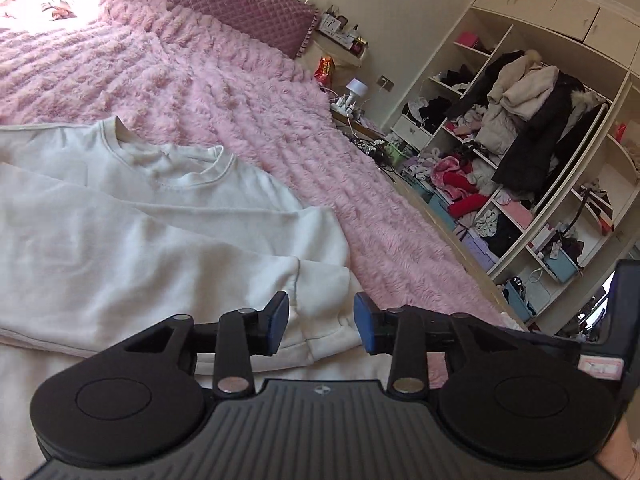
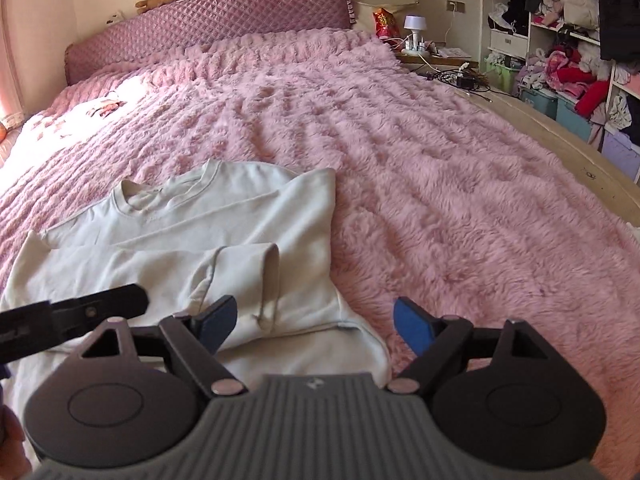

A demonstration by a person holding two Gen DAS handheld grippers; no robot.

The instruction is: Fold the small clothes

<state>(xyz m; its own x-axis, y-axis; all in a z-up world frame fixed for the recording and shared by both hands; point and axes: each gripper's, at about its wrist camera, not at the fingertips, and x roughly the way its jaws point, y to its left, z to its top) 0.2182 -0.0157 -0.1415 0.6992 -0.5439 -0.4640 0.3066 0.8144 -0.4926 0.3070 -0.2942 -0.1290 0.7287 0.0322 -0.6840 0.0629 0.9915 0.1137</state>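
Observation:
A white sweatshirt [image 1: 160, 220] [image 2: 240, 216] lies flat on the pink fluffy bedspread [image 1: 248, 92] [image 2: 440, 160], collar toward the headboard. One sleeve is folded across its body, and the sleeve's cuff [image 1: 320, 280] [image 2: 268, 268] ends near the right side seam. My left gripper [image 1: 322, 322] hovers open just at that cuff; the cloth shows between the blue pads, which do not press on it. My right gripper [image 2: 316, 324] stands wide open over the sweatshirt's lower right corner, holding nothing. A black finger of the left gripper [image 2: 100, 308] shows at the left of the right wrist view.
A quilted purple headboard [image 2: 208, 20] runs along the bed's far end. A nightstand with a small lamp [image 2: 414, 26] and cables stands right of it. Open wardrobe shelves [image 1: 520, 152] crammed with clothes and coats line the right side, past the bed's wooden edge [image 2: 560, 136].

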